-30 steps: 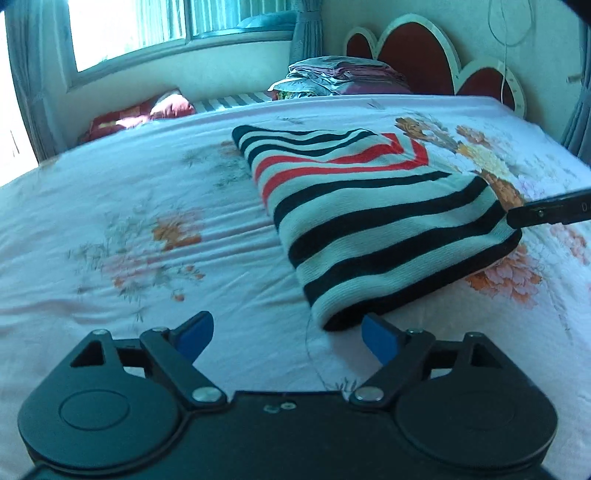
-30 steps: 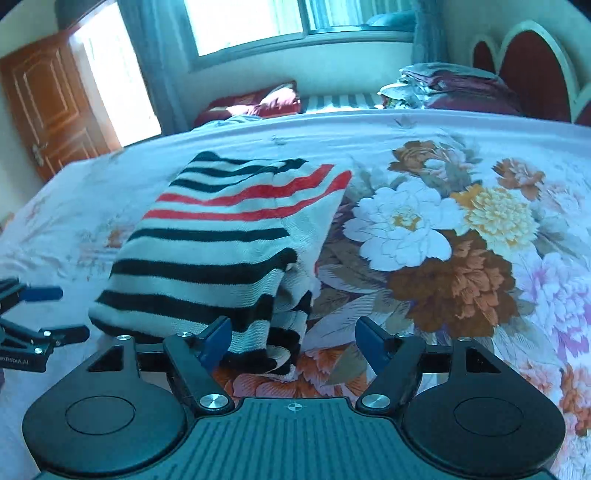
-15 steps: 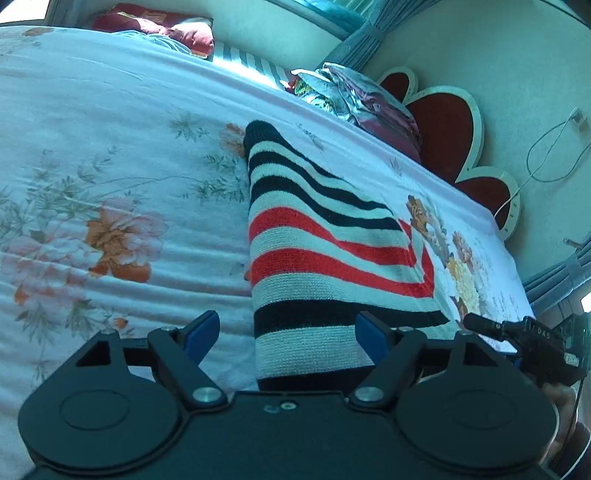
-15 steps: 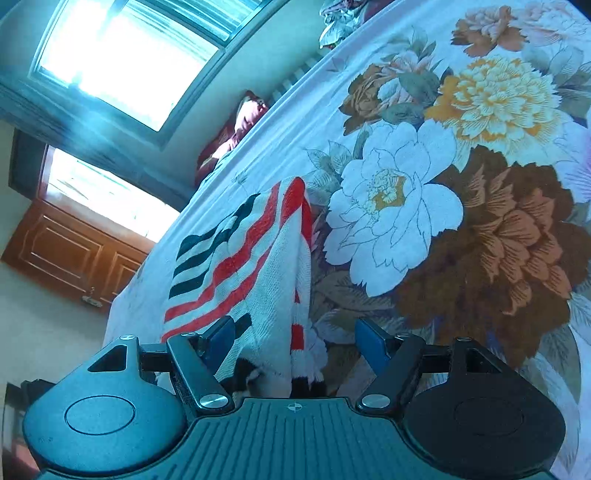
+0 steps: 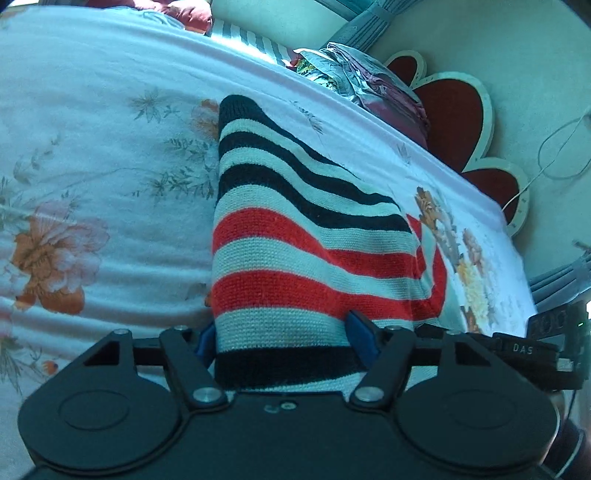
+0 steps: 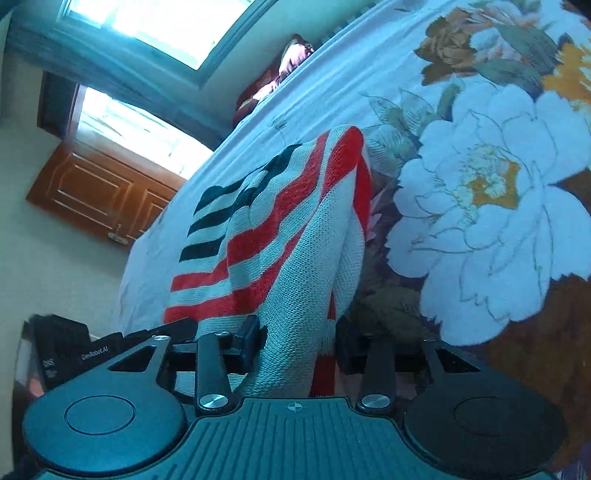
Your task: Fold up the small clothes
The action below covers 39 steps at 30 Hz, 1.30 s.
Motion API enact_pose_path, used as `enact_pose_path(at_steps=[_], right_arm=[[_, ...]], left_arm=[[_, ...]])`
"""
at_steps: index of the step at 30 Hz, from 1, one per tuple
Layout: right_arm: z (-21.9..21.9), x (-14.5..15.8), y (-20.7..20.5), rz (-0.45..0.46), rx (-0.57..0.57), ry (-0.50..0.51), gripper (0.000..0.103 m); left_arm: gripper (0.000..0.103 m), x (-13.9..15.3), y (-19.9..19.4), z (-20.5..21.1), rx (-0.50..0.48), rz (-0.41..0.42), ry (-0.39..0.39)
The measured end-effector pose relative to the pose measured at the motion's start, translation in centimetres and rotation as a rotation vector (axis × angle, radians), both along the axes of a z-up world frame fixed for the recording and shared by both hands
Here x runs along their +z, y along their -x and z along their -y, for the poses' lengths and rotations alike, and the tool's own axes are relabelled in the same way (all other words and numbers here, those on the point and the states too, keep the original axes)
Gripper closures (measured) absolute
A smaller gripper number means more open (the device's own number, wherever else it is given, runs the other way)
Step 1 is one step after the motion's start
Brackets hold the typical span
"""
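A folded knit sweater with black, white and red stripes lies on the flowered bed sheet. My left gripper straddles its near left end. The jaws are closing, with the flat fabric filling the gap between the blue pads. In the right wrist view the sweater gathers into folds that narrow into my right gripper. Its jaws are closing and pinch that bunched end. Each gripper shows at the edge of the other's view: the right gripper and the left gripper.
A pile of folded clothes sits at the head of the bed by the red scalloped headboard. A red pillow lies under the window. A wooden door stands beyond the bed's far side.
Both grippers have rolled and moved in onto the sweater's near end. Their jaws have narrowed around the fabric, the right one more. The fabric at the right gripper is now bunched.
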State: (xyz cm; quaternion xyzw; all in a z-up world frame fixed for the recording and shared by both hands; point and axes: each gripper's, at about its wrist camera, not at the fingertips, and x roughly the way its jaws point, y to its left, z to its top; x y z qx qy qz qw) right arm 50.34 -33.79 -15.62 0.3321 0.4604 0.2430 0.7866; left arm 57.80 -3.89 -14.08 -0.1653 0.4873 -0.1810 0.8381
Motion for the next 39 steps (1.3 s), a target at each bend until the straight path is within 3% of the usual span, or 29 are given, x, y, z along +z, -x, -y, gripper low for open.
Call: enact_pose_path(at_steps=[5,9,11,14,20,25,32,39], right_arm=[[-3.5,3.0,1.7,0.117,0.058,0.283,0.068],[-5.5,5.2,3.3,0.181,0.066,0.401,0.069],[-5.9,4.5,3.4,0.155,0.059,0.429,0.069],[-5.6,3.6,3.0,0.106,0.026,0.380,0.069],[-6.4,6.2,3.1,0.151,-0.006,0.406,0.069],[-9.8,8.3,4.2,0.193,-0.022,0.453,0.069],[-19.1,10.8,5.2,0.263,0.014,0.457,0.069],[-31.2,9.9,4.2,0.314,0.113,0.413,0.069]], left_arm=[[0.054,3.0,1.4,5.4,-0.106,0.131,-0.337],[0.058,4.2,3.1,9.0,-0.205,0.234,-0.539],[0.058,3.6,2.6,8.7,-0.190,0.210,-0.533],[0.058,3.6,2.4,8.3,-0.186,0.206,-0.511],[0.059,4.3,3.4,7.4,-0.200,0.248,-0.480],[0.059,5.6,4.9,4.5,-0.218,0.300,-0.454],[0.059,7.5,6.7,-4.8,-0.158,0.333,-0.453],[0.059,8.2,7.7,-16.7,-0.073,0.301,-0.483]])
